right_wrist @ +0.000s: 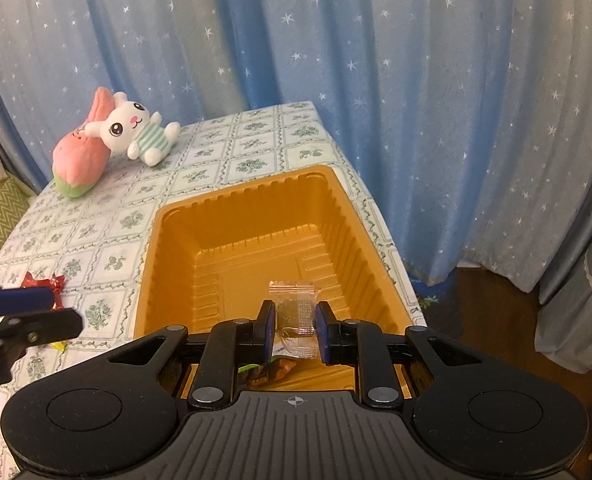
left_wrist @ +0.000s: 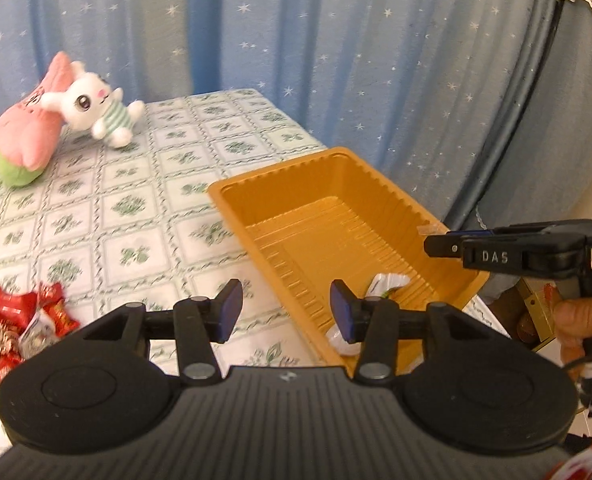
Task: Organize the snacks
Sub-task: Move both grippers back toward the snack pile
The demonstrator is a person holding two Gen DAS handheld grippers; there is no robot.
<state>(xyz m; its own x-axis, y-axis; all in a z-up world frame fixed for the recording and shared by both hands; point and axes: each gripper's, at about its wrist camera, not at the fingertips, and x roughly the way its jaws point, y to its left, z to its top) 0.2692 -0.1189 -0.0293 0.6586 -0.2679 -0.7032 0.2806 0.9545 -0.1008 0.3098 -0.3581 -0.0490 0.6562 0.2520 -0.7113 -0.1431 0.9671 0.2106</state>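
Observation:
An orange plastic tray (left_wrist: 296,184) (right_wrist: 167,264) stands on the table. My right gripper (right_wrist: 295,330) is above its near end with a clear wrapped snack (right_wrist: 296,308) between its jaws; whether the pads grip it I cannot tell. More wrapped snacks (right_wrist: 267,372) lie in the tray under it. My left gripper (left_wrist: 285,310) is open and empty over the tray's left rim. A white wrapped snack (left_wrist: 388,284) lies in the tray. A pile of red wrapped snacks (left_wrist: 27,320) sits on the table at the left. The right gripper also shows in the left wrist view (left_wrist: 436,246).
A white plush rabbit (left_wrist: 95,108) (right_wrist: 135,128) leans on a pink plush toy (left_wrist: 27,140) (right_wrist: 81,156) at the table's far left. Blue star curtains (right_wrist: 416,80) hang behind. The table's right edge (right_wrist: 396,264) runs close beside the tray. A red snack (right_wrist: 51,284) lies by the left gripper.

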